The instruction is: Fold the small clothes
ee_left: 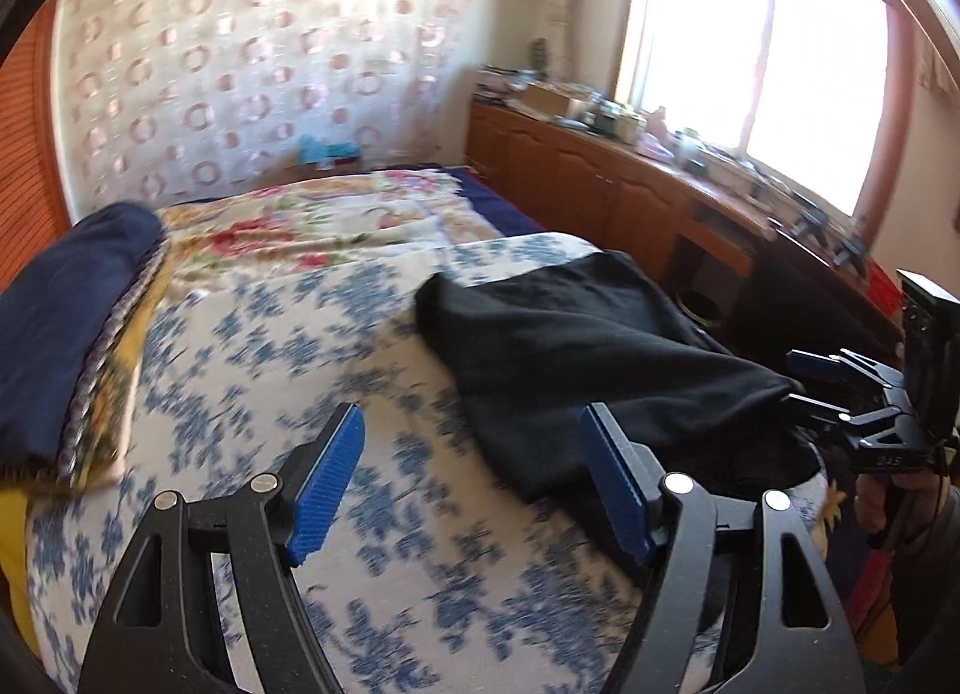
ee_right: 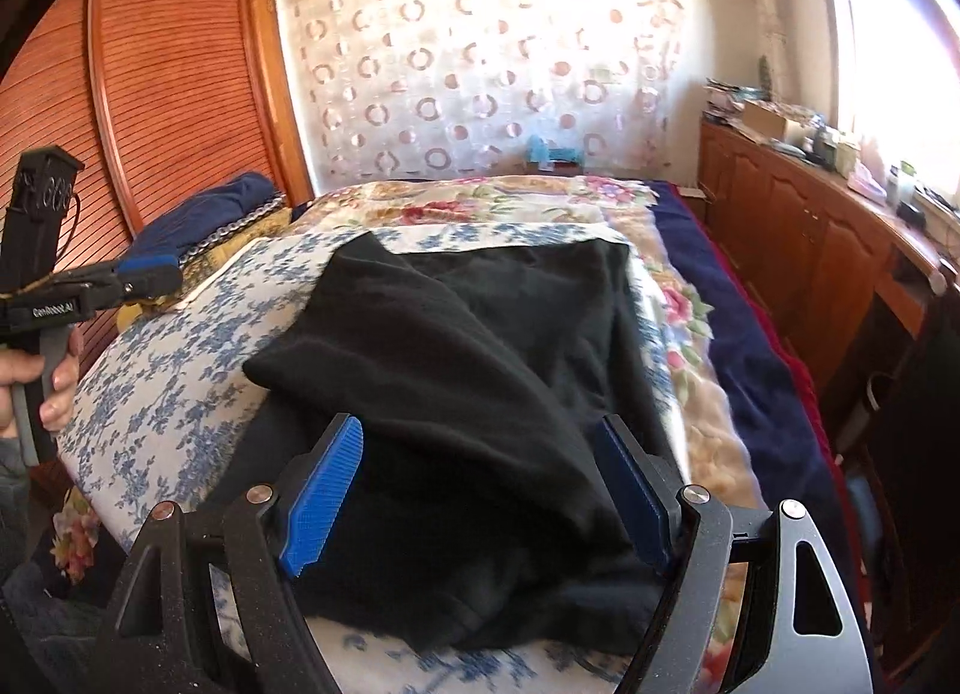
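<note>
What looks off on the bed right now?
The black garment lies rumpled and askew on the blue floral sheet, one flap thrown diagonally over the rest, not a squared fold. Nothing spilled or damaged.

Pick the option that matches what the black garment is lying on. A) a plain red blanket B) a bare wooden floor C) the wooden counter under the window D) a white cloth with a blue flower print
D: the black garment lies spread on the white cloth with blue flowers that covers the near part of the bed.

Black garment (ee_right: 480,370), partly folded, on blue-floral sheet (ee_right: 180,352)
</note>
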